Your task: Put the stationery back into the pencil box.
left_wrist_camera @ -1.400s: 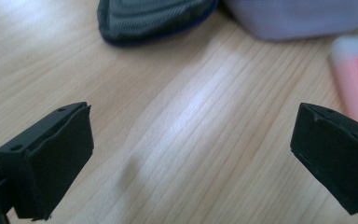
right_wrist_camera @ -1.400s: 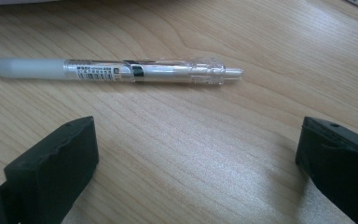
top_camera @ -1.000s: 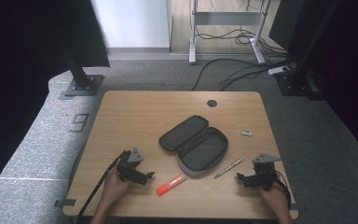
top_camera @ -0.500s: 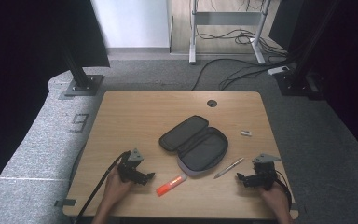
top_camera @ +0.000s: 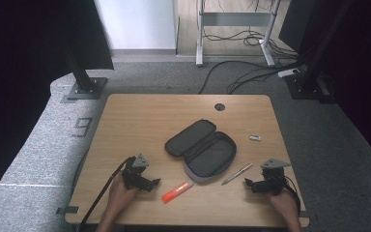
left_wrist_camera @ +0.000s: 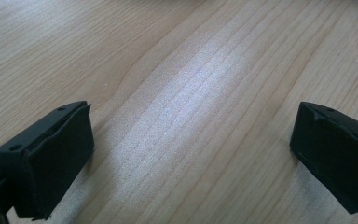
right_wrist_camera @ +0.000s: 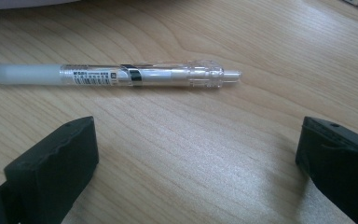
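- The right gripper [top_camera: 249, 183] is resting low over the table [top_camera: 140, 121] with its jaws standing wide apart and holding nothing; in the right gripper view bare wood is lying between them.
- The pen [right_wrist_camera: 116, 74] is lying flat just ahead of those jaws, crosswise to them, with its clicker end pointing toward the right-hand jaw and its frosted grip end running off past the left-hand jaw. In the high view the same pen [top_camera: 237, 173] is sitting between the gripper and the open pencil case [top_camera: 207, 153].
- The left gripper [top_camera: 150, 183] is likewise sitting with its jaws wide and empty, and the orange marker [top_camera: 178, 191] is lying just beyond its tips, apart from them.
- Judging by its clear plastic barrel, the pen is looking light, stiff and smooth, so it is likely to roll or skid away if one jaw is nudging it first.
- The best hold is probably across the middle of the barrel, near the label and metal band, with the jaws coming down on either side so that they are closing across its width rather than its length.
- The clicker end is looking thin and a poor place to pinch; the frosted grip end would be giving more friction but would leave the pen hanging unbalanced.
- A small pale object [top_camera: 255, 137] is lying well beyond the right jaws, clear of the work.
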{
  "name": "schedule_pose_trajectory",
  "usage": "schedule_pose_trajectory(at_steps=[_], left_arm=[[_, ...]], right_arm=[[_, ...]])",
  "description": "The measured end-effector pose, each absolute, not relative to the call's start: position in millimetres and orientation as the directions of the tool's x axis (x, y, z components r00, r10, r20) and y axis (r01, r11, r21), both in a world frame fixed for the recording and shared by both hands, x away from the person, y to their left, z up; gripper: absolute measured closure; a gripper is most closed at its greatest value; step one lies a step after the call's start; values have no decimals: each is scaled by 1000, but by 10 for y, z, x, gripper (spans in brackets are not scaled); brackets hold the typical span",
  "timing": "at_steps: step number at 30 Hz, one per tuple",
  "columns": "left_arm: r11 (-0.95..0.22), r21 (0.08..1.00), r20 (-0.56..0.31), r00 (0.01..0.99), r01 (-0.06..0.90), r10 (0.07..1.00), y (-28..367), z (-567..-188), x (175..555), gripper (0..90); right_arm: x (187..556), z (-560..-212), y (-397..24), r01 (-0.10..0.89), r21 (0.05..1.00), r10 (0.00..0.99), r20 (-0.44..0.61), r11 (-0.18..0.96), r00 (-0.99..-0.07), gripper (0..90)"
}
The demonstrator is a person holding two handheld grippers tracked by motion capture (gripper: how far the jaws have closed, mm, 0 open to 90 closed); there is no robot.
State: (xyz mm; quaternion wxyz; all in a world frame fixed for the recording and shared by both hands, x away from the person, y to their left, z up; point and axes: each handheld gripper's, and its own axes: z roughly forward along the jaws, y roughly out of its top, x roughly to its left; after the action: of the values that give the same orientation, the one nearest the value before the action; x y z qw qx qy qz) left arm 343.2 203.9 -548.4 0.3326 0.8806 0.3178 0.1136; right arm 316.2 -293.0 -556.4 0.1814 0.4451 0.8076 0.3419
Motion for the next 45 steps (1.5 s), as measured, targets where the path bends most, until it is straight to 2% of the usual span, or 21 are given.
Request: schedule_pose_trajectory(at_steps=[15,23,31,45], left_arm=[[-577,658,-11,772,484,635,2039,-5484,3433,0],[-577,658,-11,772,484,635,2039,-5484,3433,0],[-577,658,-11,772,484,635,2040,-5483,3433,0],[-577,658,-11,772,484,635,2040,-5484,3433,0]], right_arm=[[3203,-5526,-2896,598,695,829,5,399,-559,0],[3259,-5386,-2885,583,706,820,6,402,-572,0],[3385,-5227,-2927,571,723,829,-4,389,-560,96],[3774,-5108,-2988,572,715,842,-41,401,-539,170]])
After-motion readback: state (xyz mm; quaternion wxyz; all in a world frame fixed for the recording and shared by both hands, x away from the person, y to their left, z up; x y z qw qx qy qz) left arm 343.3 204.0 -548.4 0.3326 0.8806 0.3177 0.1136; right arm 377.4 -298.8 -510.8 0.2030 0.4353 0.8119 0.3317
